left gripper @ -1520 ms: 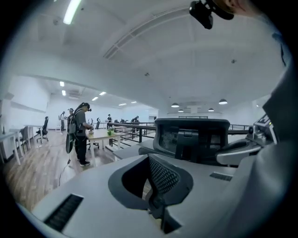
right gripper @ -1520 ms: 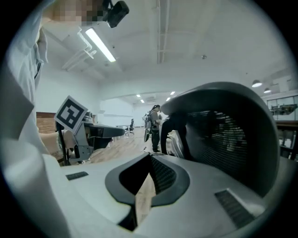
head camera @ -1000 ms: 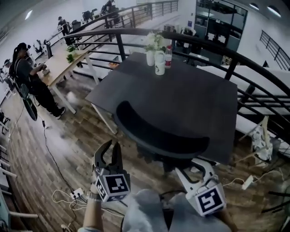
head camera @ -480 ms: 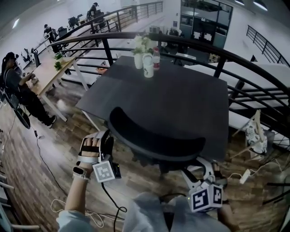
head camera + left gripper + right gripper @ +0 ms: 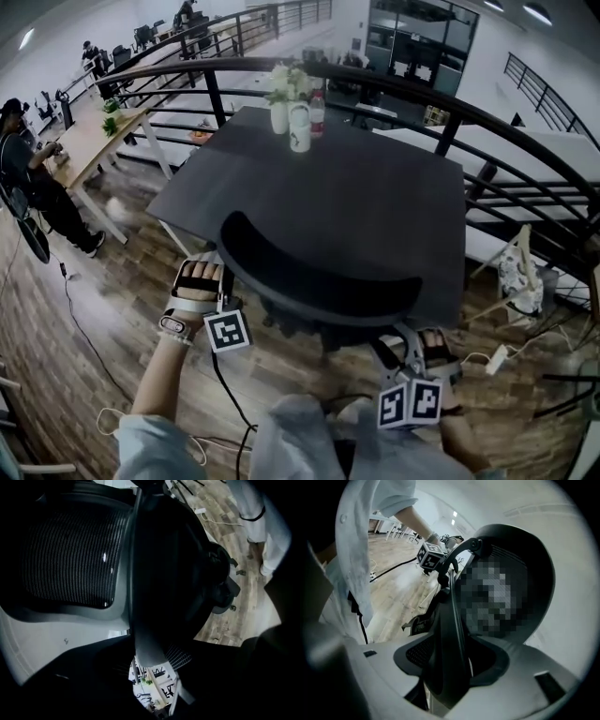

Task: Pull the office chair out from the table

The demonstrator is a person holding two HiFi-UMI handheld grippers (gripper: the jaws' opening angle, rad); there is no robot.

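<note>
**Grip taken on both sides of chair back**

Change noted: a second ago both tongs hung open behind the office chair (image 5: 314, 281), clear of it. Half a second ago the left pair had reached the backrest's left edge. Now the left tongs (image 5: 222, 279) sit on that left edge and the right tongs (image 5: 396, 336) on the lower right edge.

In the left gripper view, the backrest frame (image 5: 140, 602) runs straight between the jaws, which look closed onto it. In the right gripper view, the dark frame edge (image 5: 449, 658) fills the gap between the pale jaws, so we read that pair as clamped too.

Meaning for the task: we judge the grasp step done and the pull not yet begun. The chair is tucked in, with its backrest at the near edge of the counter (image 5: 375, 197). The next move calls for an even draw toward us on both sides, or the chair may swivel.

Surface: the counter top is dark and mostly bare. A vase (image 5: 279, 114) of flowers, a white cup (image 5: 299, 128) and a bottle (image 5: 317, 112) are grouped at the far edge, well apart from the chair.

Room: the floor (image 5: 103, 323) is wood plank, with cables (image 5: 67, 295) trailing across it. A dark curved railing (image 5: 450, 111) runs behind the counter. At far left, a person (image 5: 26, 178) stands by a light desk (image 5: 89, 141).
</note>
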